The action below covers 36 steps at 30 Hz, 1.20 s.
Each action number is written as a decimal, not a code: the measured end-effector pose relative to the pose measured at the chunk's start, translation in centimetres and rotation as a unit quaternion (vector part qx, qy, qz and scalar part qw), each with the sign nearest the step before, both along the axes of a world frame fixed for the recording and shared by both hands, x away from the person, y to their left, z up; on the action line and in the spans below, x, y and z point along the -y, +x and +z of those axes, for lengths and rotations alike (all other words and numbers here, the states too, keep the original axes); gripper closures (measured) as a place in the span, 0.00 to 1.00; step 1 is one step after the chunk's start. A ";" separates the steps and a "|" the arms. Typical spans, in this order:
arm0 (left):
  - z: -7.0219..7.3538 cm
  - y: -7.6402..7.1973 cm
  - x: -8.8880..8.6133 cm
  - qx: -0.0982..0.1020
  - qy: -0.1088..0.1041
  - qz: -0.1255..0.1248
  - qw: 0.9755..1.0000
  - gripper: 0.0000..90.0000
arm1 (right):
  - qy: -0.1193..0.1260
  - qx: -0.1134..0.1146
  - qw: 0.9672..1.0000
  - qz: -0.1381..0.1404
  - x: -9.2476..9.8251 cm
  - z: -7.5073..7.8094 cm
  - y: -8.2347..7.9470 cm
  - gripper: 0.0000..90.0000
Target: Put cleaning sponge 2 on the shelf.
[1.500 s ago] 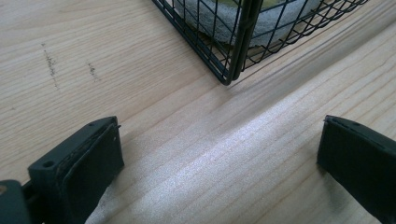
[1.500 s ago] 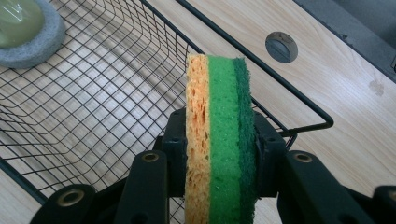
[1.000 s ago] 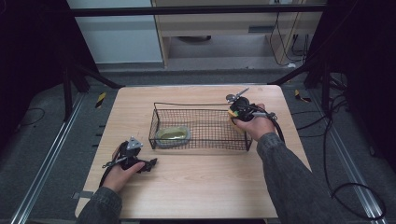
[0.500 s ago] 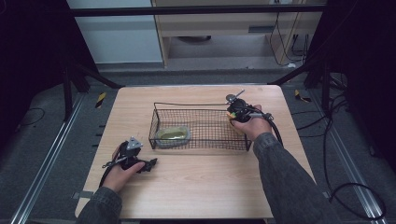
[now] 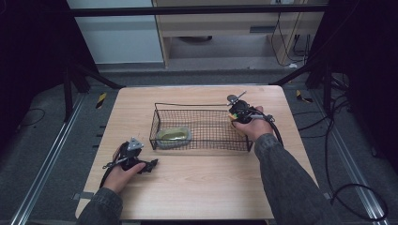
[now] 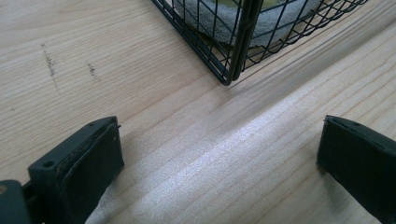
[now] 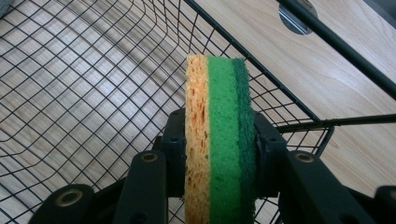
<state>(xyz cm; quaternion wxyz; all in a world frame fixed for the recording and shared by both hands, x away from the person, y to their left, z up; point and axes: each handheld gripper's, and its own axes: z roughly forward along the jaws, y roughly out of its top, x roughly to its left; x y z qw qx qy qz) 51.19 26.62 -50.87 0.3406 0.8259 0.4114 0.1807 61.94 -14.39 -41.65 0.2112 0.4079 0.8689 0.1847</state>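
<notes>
Over the right end of the wire basket [image 5: 202, 129] your right gripper [image 5: 236, 112] hangs with its jaws clamped on a sponge [image 7: 219, 140], a yellow layer, a bright green one and a dark green scouring face pinched edge-on between the pads. Held upright like that, the sponge points down into the mesh, which suits a drop straight to the basket floor rather than a slide over the rim. A second item (pale, with a yellowish top, hard to identify) [image 5: 173, 136] already lies at the basket's left end, so the right end is the free spot.

Your left gripper [image 5: 136, 161] rests low on the table [image 5: 197, 187] just beside the basket's near left corner, jaws wide apart with nothing between them; it seems parked out of the way, though close enough to steady the basket.

Compared with a second ago, little has changed: your right hand sits marginally nearer the basket's interior, the grip is unchanged, and your left hand has not shifted.
</notes>
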 end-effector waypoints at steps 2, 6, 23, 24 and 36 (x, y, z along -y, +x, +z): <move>0.0 0.0 0.0 0.000 0.000 0.000 1.000 0.00 | 0.000 -0.002 1.000 0.000 0.0 0.0 0.0 0.69; 0.0 0.0 0.0 0.000 0.001 -0.001 1.000 0.00 | -0.001 -0.003 1.000 -0.001 0.0 0.0 0.0 0.69; 0.0 0.0 0.0 -0.001 0.002 -0.002 1.000 0.00 | 0.016 -0.011 1.000 0.013 -1.0 0.8 -1.3 0.58; 0.0 0.0 0.0 -0.001 0.002 -0.002 1.000 0.00 | 0.017 -0.011 1.000 0.014 -1.0 0.9 -1.4 0.58; 0.0 0.0 0.0 -0.001 0.002 -0.002 1.000 0.00 | 0.035 -0.014 0.999 0.024 -1.5 1.5 -2.5 0.52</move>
